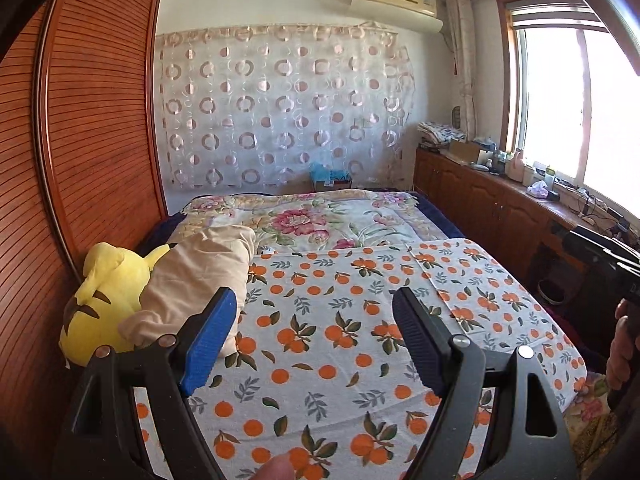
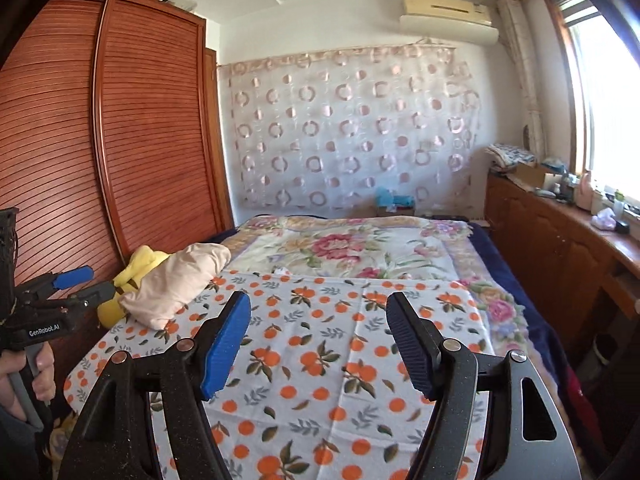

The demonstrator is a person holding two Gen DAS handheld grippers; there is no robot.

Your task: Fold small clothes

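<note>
A beige garment (image 1: 200,276) (image 2: 176,280) lies crumpled at the left of the bed, resting partly on a yellow plush toy (image 1: 108,300) (image 2: 140,264). A white cloth printed with oranges (image 1: 340,320) (image 2: 320,360) is spread flat over the near part of the bed. My left gripper (image 1: 314,294) hovers open above this cloth, just right of the beige garment, with nothing between its fingers. My right gripper (image 2: 318,298) is open and empty over the middle of the cloth. The right wrist view also shows the left gripper (image 2: 94,282) at the far left, held by a hand.
A floral blanket (image 1: 320,220) covers the far half of the bed. A slatted wooden wardrobe (image 1: 100,120) stands close along the left side. A low wooden cabinet (image 1: 480,200) cluttered with bottles and boxes runs under the window on the right.
</note>
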